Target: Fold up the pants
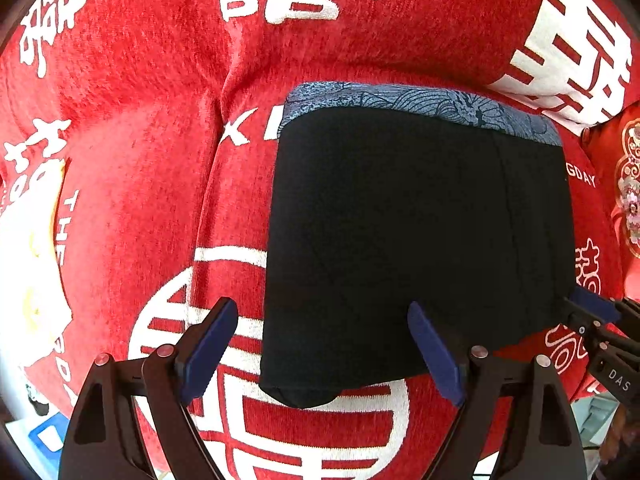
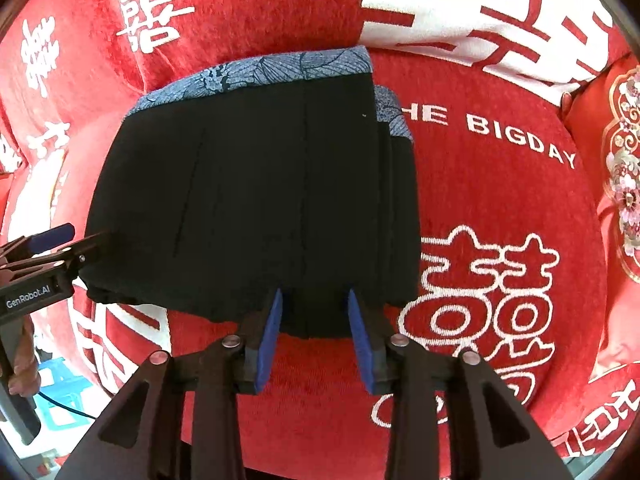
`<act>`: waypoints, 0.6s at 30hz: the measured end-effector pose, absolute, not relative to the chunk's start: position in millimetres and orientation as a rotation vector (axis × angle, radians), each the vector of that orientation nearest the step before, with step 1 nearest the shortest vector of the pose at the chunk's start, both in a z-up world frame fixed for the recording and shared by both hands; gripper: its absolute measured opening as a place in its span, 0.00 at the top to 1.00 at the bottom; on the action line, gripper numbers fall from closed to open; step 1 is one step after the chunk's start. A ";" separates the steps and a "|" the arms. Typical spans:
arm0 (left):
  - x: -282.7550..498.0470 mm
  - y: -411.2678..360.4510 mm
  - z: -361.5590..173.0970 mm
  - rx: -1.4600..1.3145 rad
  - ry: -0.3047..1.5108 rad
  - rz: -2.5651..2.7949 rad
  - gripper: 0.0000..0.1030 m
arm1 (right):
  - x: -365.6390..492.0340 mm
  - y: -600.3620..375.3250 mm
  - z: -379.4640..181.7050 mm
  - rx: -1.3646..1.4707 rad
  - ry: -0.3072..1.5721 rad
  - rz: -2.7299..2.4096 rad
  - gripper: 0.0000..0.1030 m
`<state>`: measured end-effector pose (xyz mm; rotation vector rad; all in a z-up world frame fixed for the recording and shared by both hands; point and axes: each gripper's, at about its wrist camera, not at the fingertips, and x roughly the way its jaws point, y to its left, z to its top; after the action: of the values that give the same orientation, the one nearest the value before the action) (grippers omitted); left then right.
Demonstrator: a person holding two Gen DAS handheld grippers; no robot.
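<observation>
A red plush cover (image 1: 140, 168) woven with white double-happiness characters and "THE BIGDAY" spreads across the cushions. The folded black pants (image 1: 416, 240), blue patterned waistband away from me, lie flat on it. The left gripper (image 1: 324, 348) gapes wide, empty, over their near edge; the right gripper (image 2: 314, 340) stands part-open, gripping nothing. An embroidered red cushion (image 2: 616, 184) sits at the right.

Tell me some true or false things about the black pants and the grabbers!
1. The black pants lie folded on a red cover. True.
2. The pants have a yellow band. False: the band is blue patterned.
3. The left gripper is wide open. True.
4. The right gripper holds a sock. False: its jaws stand open at the pants' near edge.
</observation>
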<state>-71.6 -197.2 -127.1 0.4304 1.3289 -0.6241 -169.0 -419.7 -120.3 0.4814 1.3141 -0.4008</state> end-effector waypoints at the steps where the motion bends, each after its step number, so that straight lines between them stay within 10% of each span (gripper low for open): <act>1: -70.8 -196.6 -127.2 0.428 1.332 -0.624 0.15 | -169.4 -419.3 -120.7 0.486 1.318 -0.399 0.55; 18: -50.6 -201.2 -114.2 0.415 1.284 -0.582 0.15 | -180.3 -429.6 -107.4 0.532 1.275 -0.425 0.49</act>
<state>-50.6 -201.2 -114.2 0.4155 1.2835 -0.5822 -180.3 -429.6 -107.4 0.5322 1.2746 -0.4252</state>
